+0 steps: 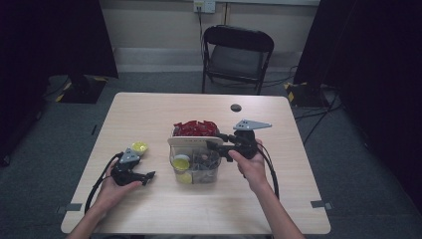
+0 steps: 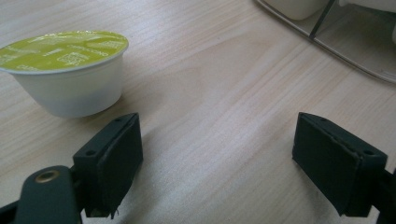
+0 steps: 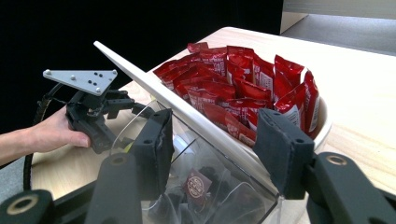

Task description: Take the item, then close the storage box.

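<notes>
A clear organiser box (image 1: 215, 172) stands mid-table. Its back section is packed with red sachets (image 1: 195, 128) (image 3: 233, 84), and its front sections hold a yellow-lidded capsule (image 1: 181, 163) and darker items. A white strip (image 1: 191, 141) (image 3: 187, 107) runs across the box. My right gripper (image 1: 213, 141) (image 3: 215, 144) is open, its jaws standing either side of that strip without closing on it. A second capsule with a yellow-green lid (image 1: 140, 147) (image 2: 65, 70) sits on the table left of the box. Just short of it, my left gripper (image 1: 149, 175) (image 2: 219, 158) rests low and open, with nothing between its jaws.
The box's clear wall (image 2: 345, 46) lies ahead and right of the left gripper. A small dark round spot (image 1: 236, 107) marks the far side of the table (image 1: 149, 109). Beyond the table stands a black folding chair (image 1: 238, 55). Cables trail from both grippers.
</notes>
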`<move>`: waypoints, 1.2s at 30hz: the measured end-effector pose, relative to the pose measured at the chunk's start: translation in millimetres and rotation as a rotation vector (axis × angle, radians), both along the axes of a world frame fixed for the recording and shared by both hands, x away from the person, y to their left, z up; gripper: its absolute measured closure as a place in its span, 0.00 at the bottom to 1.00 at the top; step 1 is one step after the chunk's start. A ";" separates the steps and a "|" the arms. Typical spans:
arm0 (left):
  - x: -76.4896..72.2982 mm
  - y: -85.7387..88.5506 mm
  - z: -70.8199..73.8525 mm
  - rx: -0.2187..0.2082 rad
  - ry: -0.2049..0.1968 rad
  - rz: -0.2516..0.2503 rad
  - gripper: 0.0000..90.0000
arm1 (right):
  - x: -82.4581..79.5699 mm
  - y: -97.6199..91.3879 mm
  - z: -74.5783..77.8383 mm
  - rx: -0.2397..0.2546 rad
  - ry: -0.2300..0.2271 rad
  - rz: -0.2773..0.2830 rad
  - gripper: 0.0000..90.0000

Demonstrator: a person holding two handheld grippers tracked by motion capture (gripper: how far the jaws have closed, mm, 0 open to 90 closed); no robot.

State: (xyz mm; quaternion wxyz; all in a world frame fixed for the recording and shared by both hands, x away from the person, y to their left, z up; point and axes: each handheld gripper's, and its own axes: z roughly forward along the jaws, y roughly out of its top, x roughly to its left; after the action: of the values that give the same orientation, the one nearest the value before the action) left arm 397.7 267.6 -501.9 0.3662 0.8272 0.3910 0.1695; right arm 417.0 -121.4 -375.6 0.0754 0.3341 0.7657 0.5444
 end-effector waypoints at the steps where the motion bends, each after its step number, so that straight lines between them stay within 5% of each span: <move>1: 0.0 0.0 0.1 0.001 0.001 0.000 0.17 | -0.4 -0.1 0.1 0.000 0.000 0.000 0.52; 36: 0.9 -0.2 0.0 0.000 -0.002 0.000 0.17 | -10.2 -1.1 0.2 -0.003 0.011 -0.002 0.45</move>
State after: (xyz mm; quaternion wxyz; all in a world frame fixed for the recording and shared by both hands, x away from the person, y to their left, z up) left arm 398.6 267.4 -501.9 0.3665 0.8271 0.3906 0.1702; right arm 406.8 -122.5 -375.4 0.0724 0.3378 0.7664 0.5415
